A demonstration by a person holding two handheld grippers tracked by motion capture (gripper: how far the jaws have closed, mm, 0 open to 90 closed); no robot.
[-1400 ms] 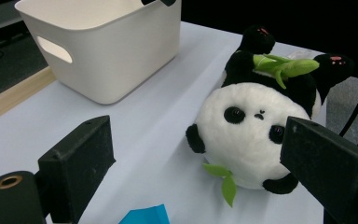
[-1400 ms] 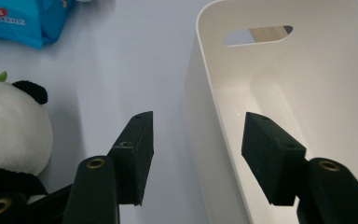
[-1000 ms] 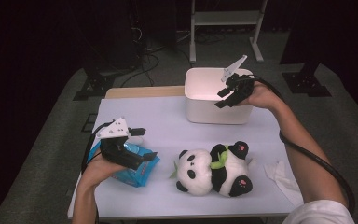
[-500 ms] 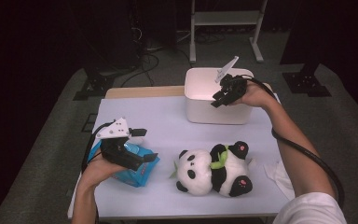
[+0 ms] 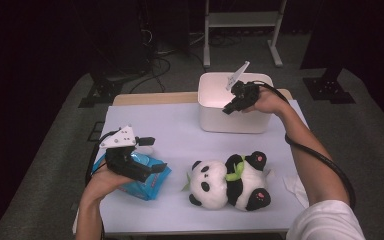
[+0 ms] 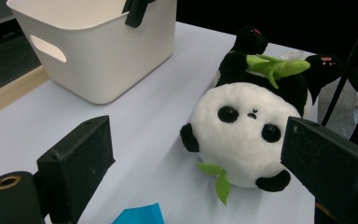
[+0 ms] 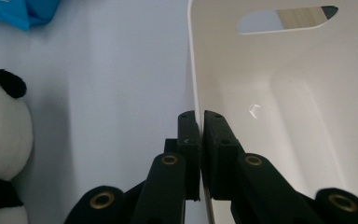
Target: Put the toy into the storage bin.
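Your right gripper (image 7: 200, 140) has just closed and is now clamped on the front wall of the white bin (image 5: 235, 117) at the table's (image 5: 180, 130) far side, one jaw inside, one outside. Keep the grip firm and move the bin level so the thin wall doesn't slip out. Your left gripper (image 6: 200, 154) hangs apart over the blue pack (image 5: 147, 175), facing the panda (image 5: 227, 182).
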